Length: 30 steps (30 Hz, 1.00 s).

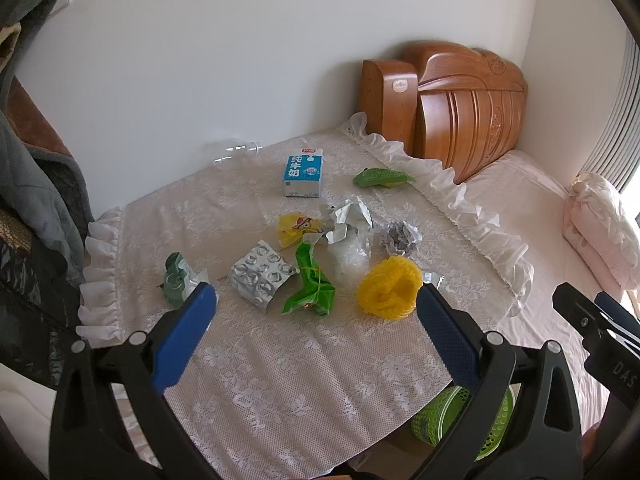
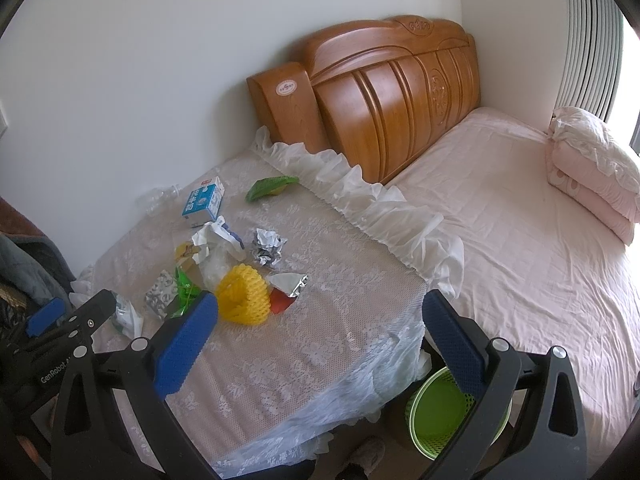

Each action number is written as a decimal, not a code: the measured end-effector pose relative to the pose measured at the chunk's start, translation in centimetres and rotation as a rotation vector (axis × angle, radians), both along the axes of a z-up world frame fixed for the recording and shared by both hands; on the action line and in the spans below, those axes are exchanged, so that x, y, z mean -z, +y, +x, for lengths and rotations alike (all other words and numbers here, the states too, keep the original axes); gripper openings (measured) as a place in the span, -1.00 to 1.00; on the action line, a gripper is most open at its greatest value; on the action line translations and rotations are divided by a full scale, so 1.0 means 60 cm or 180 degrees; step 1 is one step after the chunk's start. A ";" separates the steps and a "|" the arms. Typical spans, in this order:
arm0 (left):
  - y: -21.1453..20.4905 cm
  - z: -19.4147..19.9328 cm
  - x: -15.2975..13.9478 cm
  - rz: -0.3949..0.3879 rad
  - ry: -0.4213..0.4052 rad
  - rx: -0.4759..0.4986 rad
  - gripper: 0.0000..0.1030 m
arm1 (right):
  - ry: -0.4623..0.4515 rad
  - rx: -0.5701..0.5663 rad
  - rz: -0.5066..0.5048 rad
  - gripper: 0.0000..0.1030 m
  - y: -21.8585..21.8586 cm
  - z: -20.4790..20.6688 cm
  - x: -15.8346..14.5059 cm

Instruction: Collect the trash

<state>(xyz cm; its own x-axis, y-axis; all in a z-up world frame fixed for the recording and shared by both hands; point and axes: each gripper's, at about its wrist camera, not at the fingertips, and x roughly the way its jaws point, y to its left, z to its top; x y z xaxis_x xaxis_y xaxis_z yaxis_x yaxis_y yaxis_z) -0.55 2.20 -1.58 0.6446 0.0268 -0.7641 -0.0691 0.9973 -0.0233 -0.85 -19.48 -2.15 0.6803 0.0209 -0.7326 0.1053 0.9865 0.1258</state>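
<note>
I held both grippers, left gripper and right gripper, spread wide and empty; next I judged grabbing the yellow foam net for the green bin.

Your left gripper hangs with its jaws spread wide, blue pads at about 8 and 4 o'clock in its own wrist view, nothing between them. Your right gripper is spread just as wide and empty, its pads likewise at 8 and 4 o'clock. Each shows in the other's view: the right at 4 o'clock, the left at 8 o'clock.
</note>
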 end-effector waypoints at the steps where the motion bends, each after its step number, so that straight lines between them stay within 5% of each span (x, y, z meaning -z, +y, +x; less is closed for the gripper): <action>1: -0.001 0.001 -0.001 0.0002 -0.0001 0.0003 0.86 | -0.0001 -0.0002 -0.0002 0.96 0.000 0.001 0.000; 19: 0.029 0.004 0.016 -0.0089 0.0016 -0.0110 0.86 | 0.0026 -0.0005 -0.0017 0.96 0.004 0.000 0.005; 30: 0.159 0.033 0.143 -0.0349 0.0557 -0.0741 0.86 | 0.0445 -0.0170 0.0105 0.96 0.033 0.027 0.085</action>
